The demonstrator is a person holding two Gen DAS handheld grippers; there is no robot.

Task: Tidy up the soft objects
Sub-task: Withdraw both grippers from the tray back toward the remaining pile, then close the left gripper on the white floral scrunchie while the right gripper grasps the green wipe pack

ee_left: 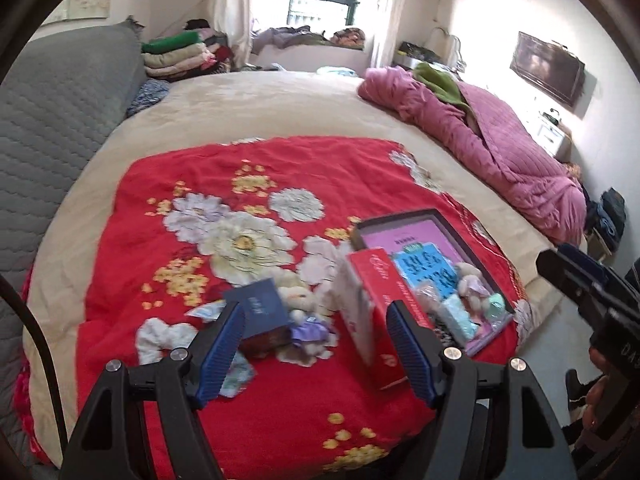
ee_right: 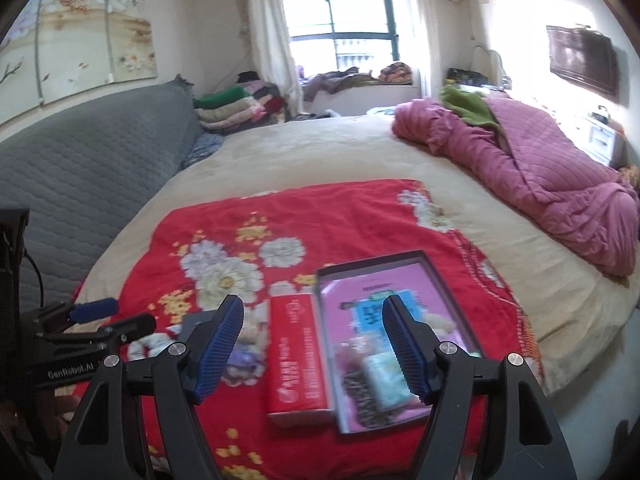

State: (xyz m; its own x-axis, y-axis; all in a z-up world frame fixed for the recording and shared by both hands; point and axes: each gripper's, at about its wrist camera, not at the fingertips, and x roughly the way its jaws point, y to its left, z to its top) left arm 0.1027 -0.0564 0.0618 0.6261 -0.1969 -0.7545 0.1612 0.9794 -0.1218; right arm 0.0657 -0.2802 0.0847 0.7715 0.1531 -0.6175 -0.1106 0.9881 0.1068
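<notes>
A dark-rimmed tray (ee_left: 400, 216) (ee_right: 372, 262) with a pink base lies on a red floral cloth (ee_left: 248, 168) (ee_right: 320, 216) on the bed. It holds several soft items: a beige plush (ee_left: 466, 276), a mint ball (ee_left: 495, 304), a light blue pack (ee_left: 456, 316) (ee_right: 386, 374). A red box (ee_left: 370, 312) (ee_right: 296, 360) stands left of the tray. A navy box (ee_left: 262, 306), a beige plush toy (ee_left: 298, 296) and a purple soft piece (ee_left: 310, 328) (ee_right: 244, 360) lie further left. My left gripper (ee_left: 316, 352) is open and empty above the cloth. My right gripper (ee_right: 314, 344) is open and empty over the red box and tray.
A pink quilt (ee_left: 500, 148) (ee_right: 540, 176) is bunched at the bed's right side. A grey padded headboard (ee_left: 60, 128) (ee_right: 88, 148) runs along the left. Folded clothes (ee_left: 180, 52) (ee_right: 236, 108) are stacked at the far corner. The bed edge and floor (ee_right: 600, 380) lie to the right.
</notes>
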